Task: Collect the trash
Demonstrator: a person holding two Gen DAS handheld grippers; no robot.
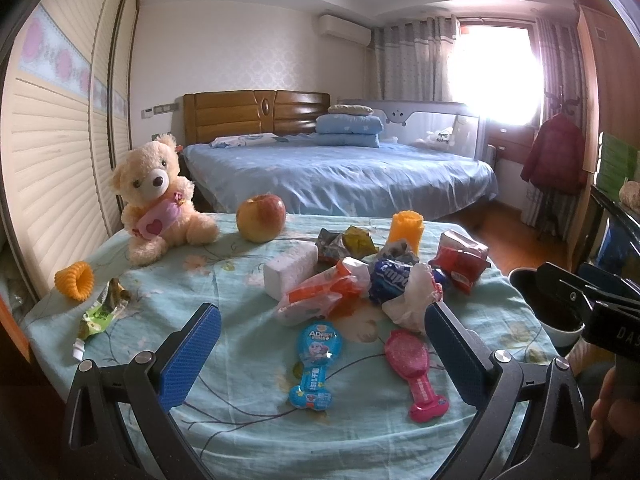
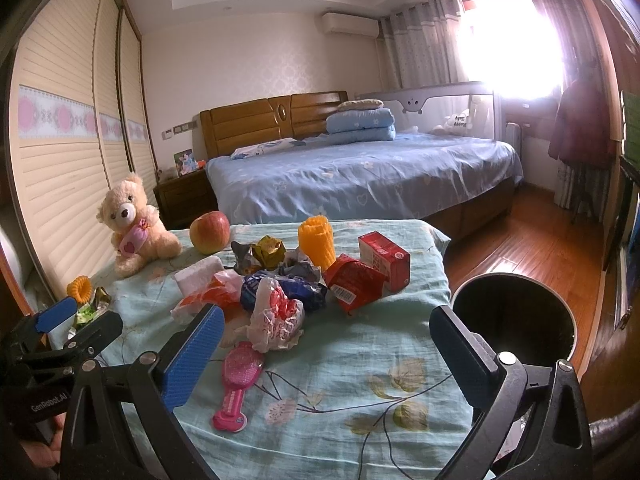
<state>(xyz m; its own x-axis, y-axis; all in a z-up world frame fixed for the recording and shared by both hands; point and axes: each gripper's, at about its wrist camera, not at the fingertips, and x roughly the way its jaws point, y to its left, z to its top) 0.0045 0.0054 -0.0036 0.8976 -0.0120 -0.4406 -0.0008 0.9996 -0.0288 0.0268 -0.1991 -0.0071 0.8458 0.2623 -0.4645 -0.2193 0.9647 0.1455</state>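
Now left gripper [image 1: 322, 354] and right gripper [image 2: 326, 354] fingers spread, empty; bin [image 2: 568, 312] beside table's [image 2: 442, 276] right edge.

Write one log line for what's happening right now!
phase: start | left gripper: open, empty | right gripper: open, empty | crumpled wrapper pile: on light blue cloth table | round black bin: beside table

Tablecloth [image 2: 360, 360]: matt woven cloth, floral print. Teddy bear [image 1: 158, 196]: fuzzy plush; apple [image 1: 261, 218]: smooth, glossy skin. Wrappers [image 2: 276, 316]: crinkled shiny plastic; floor [image 2: 532, 240]: glossy wood.
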